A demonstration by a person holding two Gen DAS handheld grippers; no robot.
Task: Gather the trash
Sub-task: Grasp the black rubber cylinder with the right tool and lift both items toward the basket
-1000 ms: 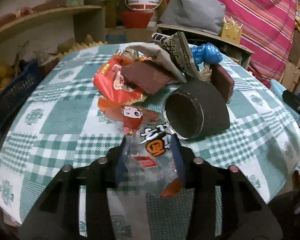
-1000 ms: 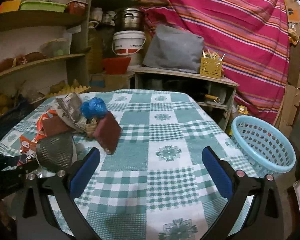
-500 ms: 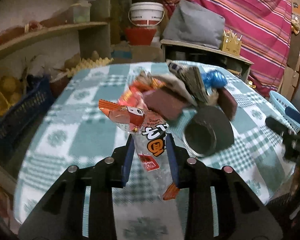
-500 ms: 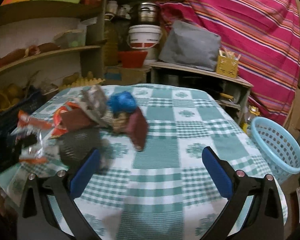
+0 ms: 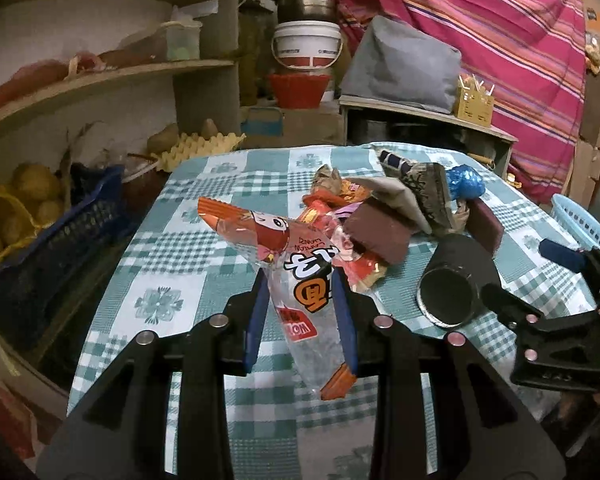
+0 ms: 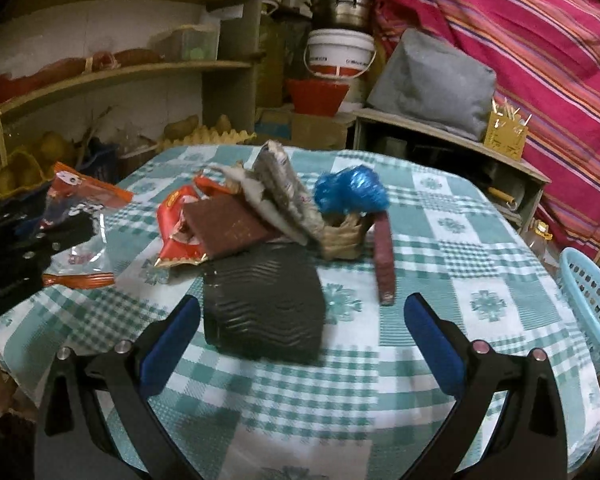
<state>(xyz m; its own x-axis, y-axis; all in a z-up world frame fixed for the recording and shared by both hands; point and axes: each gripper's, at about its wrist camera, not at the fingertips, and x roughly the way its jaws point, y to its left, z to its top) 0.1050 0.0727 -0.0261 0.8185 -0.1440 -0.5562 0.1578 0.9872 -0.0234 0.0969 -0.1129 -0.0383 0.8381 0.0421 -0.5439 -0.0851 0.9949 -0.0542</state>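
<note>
- The left hand-held gripper (image 5: pixel 300 312), pinching the crinkly clear-and-orange snack wrapper (image 5: pixel 296 272), has lifted it off the worktop (image 5: pixel 168 264) since a second ago; judged next: carry to the blue perforated basket (image 6: pixel 588 304).
- The right hand-held gripper (image 6: pixel 300 340) is spread and empty, hovering before the black ribbed cup (image 6: pixel 264 312), which lies on its side.
- Behind the cup: glossy red wrapper (image 6: pixel 176 220), flat brown packet (image 6: pixel 228 228), crumpled blue foil (image 6: pixel 352 188).

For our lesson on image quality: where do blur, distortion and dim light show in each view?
Left wrist view: fisheye bends the shelf; dim, dark corners; snack wrapper sharp. Right wrist view: slight motion blur on the blue bag and black cup.
</note>
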